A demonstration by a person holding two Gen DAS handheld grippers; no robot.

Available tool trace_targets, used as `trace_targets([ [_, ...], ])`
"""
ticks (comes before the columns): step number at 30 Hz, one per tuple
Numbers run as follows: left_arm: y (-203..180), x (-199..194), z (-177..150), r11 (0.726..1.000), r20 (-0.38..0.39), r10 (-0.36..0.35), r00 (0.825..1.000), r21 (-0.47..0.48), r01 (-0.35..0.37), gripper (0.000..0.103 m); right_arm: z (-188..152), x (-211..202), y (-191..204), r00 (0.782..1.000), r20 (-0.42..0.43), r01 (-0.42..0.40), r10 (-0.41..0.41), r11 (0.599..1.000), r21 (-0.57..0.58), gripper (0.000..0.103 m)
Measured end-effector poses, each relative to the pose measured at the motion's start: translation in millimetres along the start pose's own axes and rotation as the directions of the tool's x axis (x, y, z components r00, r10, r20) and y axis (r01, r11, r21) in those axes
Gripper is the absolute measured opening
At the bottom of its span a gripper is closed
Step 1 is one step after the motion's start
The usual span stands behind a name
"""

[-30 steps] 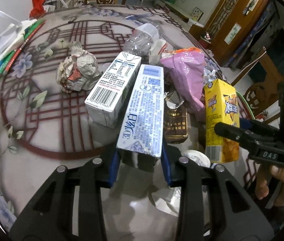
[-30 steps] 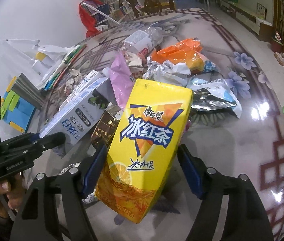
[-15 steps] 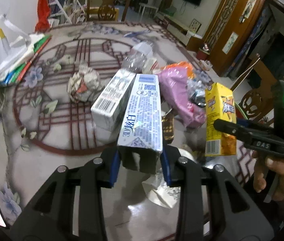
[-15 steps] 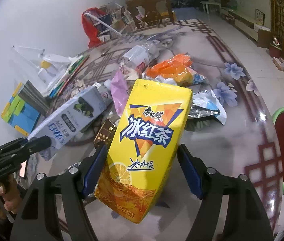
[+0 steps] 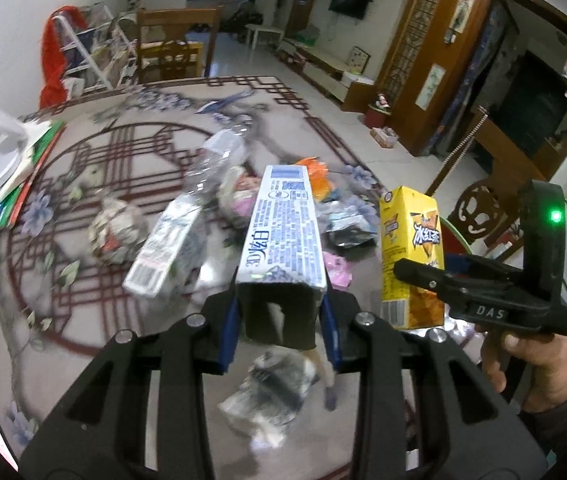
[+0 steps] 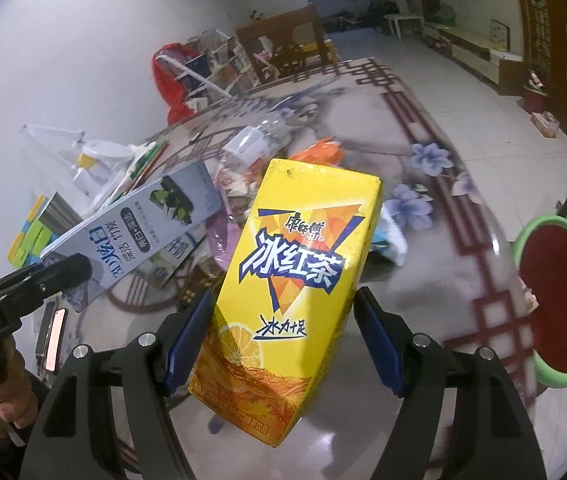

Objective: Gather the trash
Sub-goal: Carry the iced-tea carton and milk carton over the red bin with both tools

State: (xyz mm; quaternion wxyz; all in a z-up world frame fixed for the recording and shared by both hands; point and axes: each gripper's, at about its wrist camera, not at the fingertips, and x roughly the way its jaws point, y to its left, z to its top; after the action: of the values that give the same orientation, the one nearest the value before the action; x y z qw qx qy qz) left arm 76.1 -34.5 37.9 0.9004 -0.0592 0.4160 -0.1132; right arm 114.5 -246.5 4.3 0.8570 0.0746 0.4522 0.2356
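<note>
Lifted higher above the patterned round table (image 5: 59, 320) than a second ago. Left gripper (image 5: 281, 320) clamped on long blue-white toothpaste box (image 5: 283, 232); right gripper (image 6: 283, 344) clamped on yellow iced-tea carton (image 6: 291, 292).

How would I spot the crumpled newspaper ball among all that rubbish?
Start at the round patterned table. Left of the trash pile in the left wrist view, beside the fallen white carton, lies the newspaper ball. It is the only wadded, printed paper lump there.

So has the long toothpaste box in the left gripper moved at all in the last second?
Yes. The toothpaste box, clamped in the left gripper, has risen: the crumpled paper ball and table look farther below.
</note>
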Motion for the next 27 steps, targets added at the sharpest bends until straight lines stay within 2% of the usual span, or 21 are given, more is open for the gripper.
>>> trace_targets([
  [6, -19.2, 17.8, 5.1, 0.999, -0.015, -0.035, 0.999, 0.002, 0.035, 0.032, -2.8, -7.0, -23.6, 1.0, -0.001, 0.014, -0.013, 0.998, 0.054, 0.069],
  [12, -37.6, 13.7, 14.0, 0.999, 0.021, -0.049, 0.999, 0.023, 0.048, 0.032, 0.1, -21.4, -30.6, 0.999, 0.034, 0.021, -0.022, 0.999, 0.048, 0.069],
  [17, -52.3, 19.2, 24.8, 0.996, 0.021, -0.075, 0.997, 0.04, 0.074, 0.032, 6.7, -35.0, -39.5, 0.998, 0.057, 0.026, -0.029, 0.998, 0.053, 0.069],
  [21, -69.1, 30.9, 33.2, 0.992, 0.013, -0.112, 0.994, 0.057, 0.111, 0.032, 12.5, -50.7, -60.6, 0.995, 0.076, 0.063, -0.069, 0.995, 0.072, 0.069],
  [27, -117.2, 52.5, 47.6, 0.974, -0.009, -0.195, 0.981, 0.117, 0.194, 0.032, 13.2, -74.5, -107.7, 0.986, 0.087, 0.126, -0.139, 0.982, 0.138, 0.069],
])
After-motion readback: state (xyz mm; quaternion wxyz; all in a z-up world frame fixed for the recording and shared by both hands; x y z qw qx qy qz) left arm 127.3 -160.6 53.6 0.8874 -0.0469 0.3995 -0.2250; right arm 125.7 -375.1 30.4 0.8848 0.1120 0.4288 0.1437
